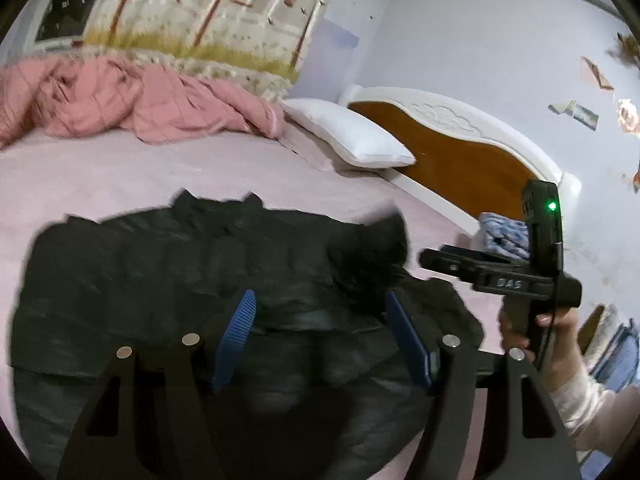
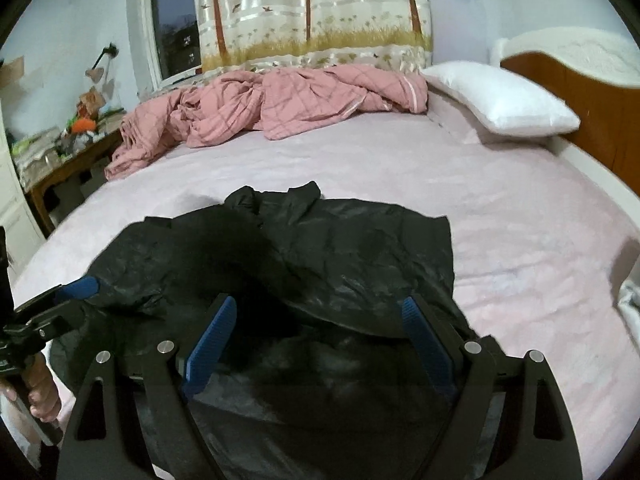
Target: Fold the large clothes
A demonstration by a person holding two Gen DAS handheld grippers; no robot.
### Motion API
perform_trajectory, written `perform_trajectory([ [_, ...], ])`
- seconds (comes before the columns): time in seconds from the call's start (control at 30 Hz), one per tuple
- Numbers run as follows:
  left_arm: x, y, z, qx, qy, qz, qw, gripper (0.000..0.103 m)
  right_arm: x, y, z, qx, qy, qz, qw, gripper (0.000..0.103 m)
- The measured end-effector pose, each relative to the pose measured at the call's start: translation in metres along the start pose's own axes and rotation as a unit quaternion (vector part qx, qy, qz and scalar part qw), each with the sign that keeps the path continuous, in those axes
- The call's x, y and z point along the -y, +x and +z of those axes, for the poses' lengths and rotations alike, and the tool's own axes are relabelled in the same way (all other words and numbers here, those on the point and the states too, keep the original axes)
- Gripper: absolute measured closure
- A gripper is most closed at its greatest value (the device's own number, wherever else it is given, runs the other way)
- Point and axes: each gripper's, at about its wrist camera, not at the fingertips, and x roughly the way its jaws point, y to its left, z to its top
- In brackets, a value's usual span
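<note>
1. Left wrist view: the left gripper (image 1: 320, 312) hangs above a black jacket (image 1: 160, 280) that lies spread on the pale pink bed sheet (image 1: 120, 176). Its two blue pads (image 1: 236, 336) stand apart, with no cloth pinched between them, so these tongs are open.
2. Same view: at the right side, a hand (image 1: 556, 340) in a light sleeve holds the handle of the right gripper (image 1: 452, 260), which is seen from the side just beyond the right edge of the jacket. A small green light glows on its body. From this side I cannot tell how its jaws stand.
3. Same view, further back: a crumpled pink quilt (image 1: 120, 100), a white pillow (image 1: 352, 136) and a brown headboard with a white frame (image 1: 460, 152).
4. Right wrist view: the right gripper (image 2: 320, 328) is over the near part of the black jacket (image 2: 360, 248), and its blue pads (image 2: 212, 344) are wide apart with nothing clamped; open.
5. Same view: the jacket lies in the near middle of the bed sheet (image 2: 520, 208), collar end pointing away. At the left edge the left gripper (image 2: 76, 288) shows one blue fingertip at the jacket's left border.
6. Behind: pink quilt (image 2: 280, 100), pillow (image 2: 500, 96), a curtain (image 2: 312, 12) with trees and a window (image 2: 176, 28).
</note>
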Motion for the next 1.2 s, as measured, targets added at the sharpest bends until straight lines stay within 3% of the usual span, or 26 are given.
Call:
perform_trajectory([
  [0.17,-0.029,-0.015,0.006,0.003,0.0,0.09,0.9959,0.036,-0.003,0.012,-0.003,-0.023,-0.008,0.017,1.0,0.017],
  [0.33,-0.079,-0.022,0.009,-0.011,-0.044,0.188,0.9811,0.036,0.009,0.04,-0.011,-0.061,0.005,-0.004,0.998,0.017],
  [0.4,-0.099,-0.024,0.005,-0.017,-0.07,0.21,0.975,0.036,0.023,0.054,-0.014,-0.082,0.028,-0.004,0.996,0.017],
  [0.53,-0.13,-0.028,-0.001,-0.022,-0.124,0.218,0.9677,0.036,0.042,0.076,-0.018,-0.112,0.068,0.027,0.991,0.019],
  [0.57,-0.134,-0.027,-0.002,-0.024,-0.131,0.218,0.9668,0.036,0.043,0.081,-0.017,-0.117,0.065,0.032,0.99,0.034],
  [0.6,-0.136,-0.025,-0.003,-0.026,-0.134,0.221,0.9658,0.036,0.041,0.083,-0.015,-0.116,0.054,0.027,0.991,0.076],
  [0.63,-0.136,-0.023,-0.004,-0.028,-0.133,0.225,0.9648,0.036,0.038,0.084,-0.013,-0.112,0.038,0.028,0.993,0.101],
  [0.77,-0.123,-0.01,-0.006,-0.039,-0.1,0.255,0.9608,0.036,0.024,0.073,0.009,-0.037,-0.036,-0.037,0.998,0.101],
  [0.87,-0.114,0.001,-0.007,-0.053,-0.085,0.248,0.9635,0.036,0.019,0.069,0.035,0.028,-0.106,-0.155,0.982,0.102],
  [0.97,-0.11,0.008,-0.014,-0.067,-0.071,0.255,0.9621,0.036,0.04,0.082,0.046,0.003,-0.095,-0.213,0.972,0.101],
  [1.03,-0.111,0.013,-0.016,-0.076,-0.064,0.267,0.9585,0.036,0.056,0.087,0.041,-0.018,-0.06,-0.186,0.981,0.101],
  [1.13,-0.113,0.014,-0.016,-0.077,-0.072,0.264,0.9587,0.036,0.065,0.09,0.032,-0.041,-0.008,-0.085,0.995,0.101],
  [1.17,-0.114,0.014,-0.016,-0.077,-0.073,0.264,0.9587,0.036,0.065,0.09,0.03,-0.047,0.008,-0.053,0.997,0.095],
  [1.2,-0.113,0.014,-0.016,-0.076,-0.072,0.265,0.9586,0.036,0.063,0.091,0.028,-0.052,0.012,-0.037,0.998,0.073],
])
